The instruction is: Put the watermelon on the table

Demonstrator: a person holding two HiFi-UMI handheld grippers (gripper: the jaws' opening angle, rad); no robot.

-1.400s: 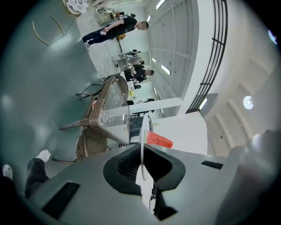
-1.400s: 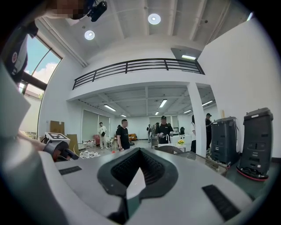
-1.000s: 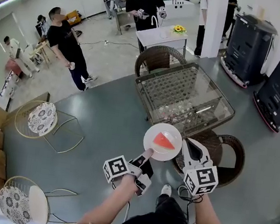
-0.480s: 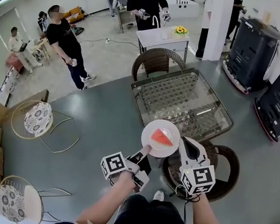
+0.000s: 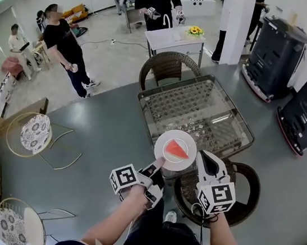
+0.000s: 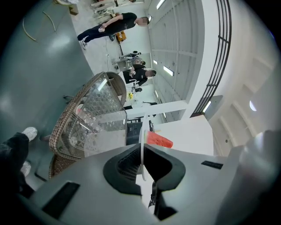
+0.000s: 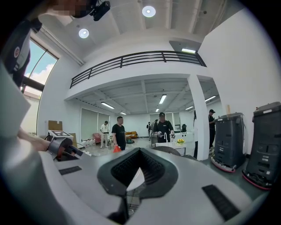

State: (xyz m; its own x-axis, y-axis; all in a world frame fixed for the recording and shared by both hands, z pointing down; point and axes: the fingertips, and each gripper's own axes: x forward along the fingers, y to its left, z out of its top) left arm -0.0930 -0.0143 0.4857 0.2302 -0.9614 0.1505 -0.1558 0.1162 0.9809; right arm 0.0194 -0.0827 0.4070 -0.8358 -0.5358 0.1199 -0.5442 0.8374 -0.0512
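— Head view, to begin: whereabouts of the watermelon (image 5: pixel 176 149)?
— Lying as a red wedge on a white plate (image 5: pixel 168 140), up in the air over the near corner of the glass-topped worktop (image 5: pixel 191 99). Not yet set down.
— Carried by which tongs?
— By those of the left gripper (image 5: pixel 158 164), clamped on the plate's near rim. Same story in the left gripper view: plate seen edge-on, pinched between the two dark pads, with the wedge beyond them.
— And the right gripper (image 5: pixel 203 154)?
— Tongs drawn in to a narrow slit, gripping nothing recognisable. Tip just beside the plate's right rim; touching or not, impossible to tell.
— Anything underneath?
— A round wicker chair (image 5: pixel 246 189), below the right gripper and close against the worktop.
— Further off?
— Several people standing on the grey floor (image 5: pixel 108 124), a small white worktop (image 5: pixel 168 37) bearing yellow flowers (image 5: pixel 195 31), and two dark machines (image 5: pixel 274 48) along the right wall.
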